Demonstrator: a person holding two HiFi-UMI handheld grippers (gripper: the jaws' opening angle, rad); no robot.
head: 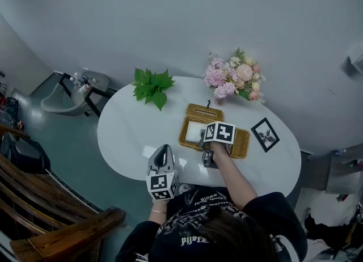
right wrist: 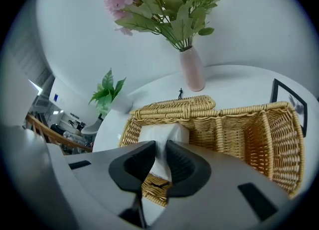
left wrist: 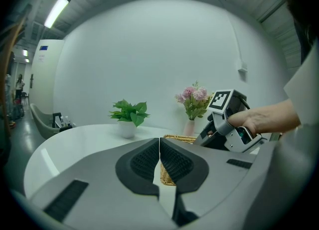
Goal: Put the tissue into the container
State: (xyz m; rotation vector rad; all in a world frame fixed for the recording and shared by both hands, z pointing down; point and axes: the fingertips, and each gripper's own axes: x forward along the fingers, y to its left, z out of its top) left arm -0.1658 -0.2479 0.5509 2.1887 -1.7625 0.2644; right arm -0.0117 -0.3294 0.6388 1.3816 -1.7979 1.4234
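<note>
Right tongs (right wrist: pixel 158 162): pinching white tissue (right wrist: pixel 172 135), which sits directly ahead in the left compartment of the wicker basket (right wrist: pixel 279 139). Left tongs (left wrist: pixel 159 162): pressed together, empty, at the near surface (head: pixel 130 136) edge.

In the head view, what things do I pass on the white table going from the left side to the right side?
green leafy plant → pink flower bouquet → black picture frame
</note>
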